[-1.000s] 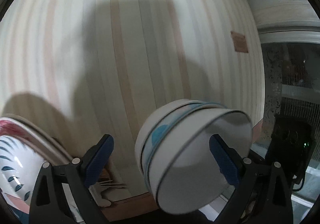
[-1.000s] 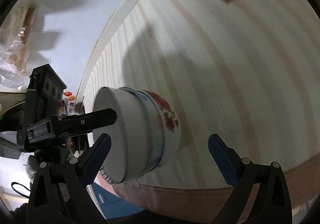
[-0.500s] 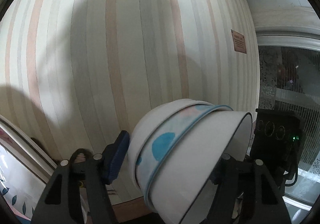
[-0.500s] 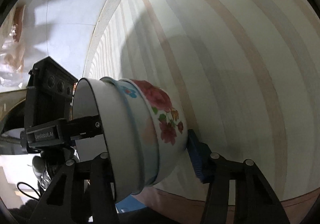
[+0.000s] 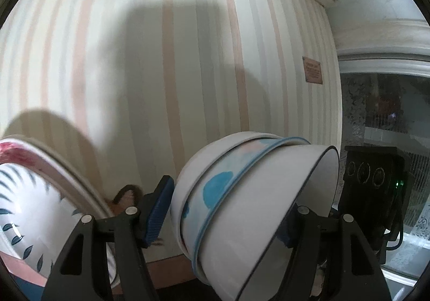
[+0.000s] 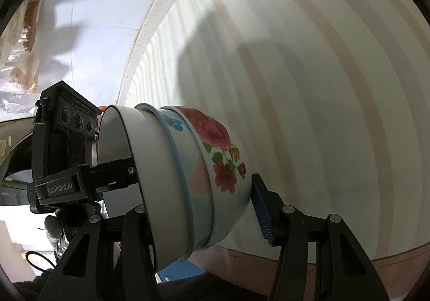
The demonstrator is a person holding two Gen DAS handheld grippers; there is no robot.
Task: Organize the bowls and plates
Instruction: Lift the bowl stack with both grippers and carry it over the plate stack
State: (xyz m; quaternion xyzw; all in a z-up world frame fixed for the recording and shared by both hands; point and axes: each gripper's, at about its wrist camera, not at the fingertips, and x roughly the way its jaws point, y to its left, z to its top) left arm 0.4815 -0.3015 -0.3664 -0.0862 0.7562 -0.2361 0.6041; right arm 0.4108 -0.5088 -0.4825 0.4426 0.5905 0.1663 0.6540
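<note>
three nested bowls (image 6: pixel 188 182), white, blue-rimmed, rose-patterned, gripped between both claws (image 5: pixel 225 215) (image 6: pixel 199 207)

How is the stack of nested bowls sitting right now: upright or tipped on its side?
Tipped on its side. The stack of nested bowls has its rims facing sideways, clamped between both grippers' blue pads.

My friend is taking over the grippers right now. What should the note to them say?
Left hand-held gripper: shut on the stack of bowls, one pad at each end.
Right hand-held gripper: shut on the same stack, also end to end.
Stack: three nested bowls, tipped on their side, held in front of the striped wall.
Leaf-patterned plate sits at the left, ungripped.
Done: bowls nested and gripped.
Left: set the stack down, then sort the plate.
</note>
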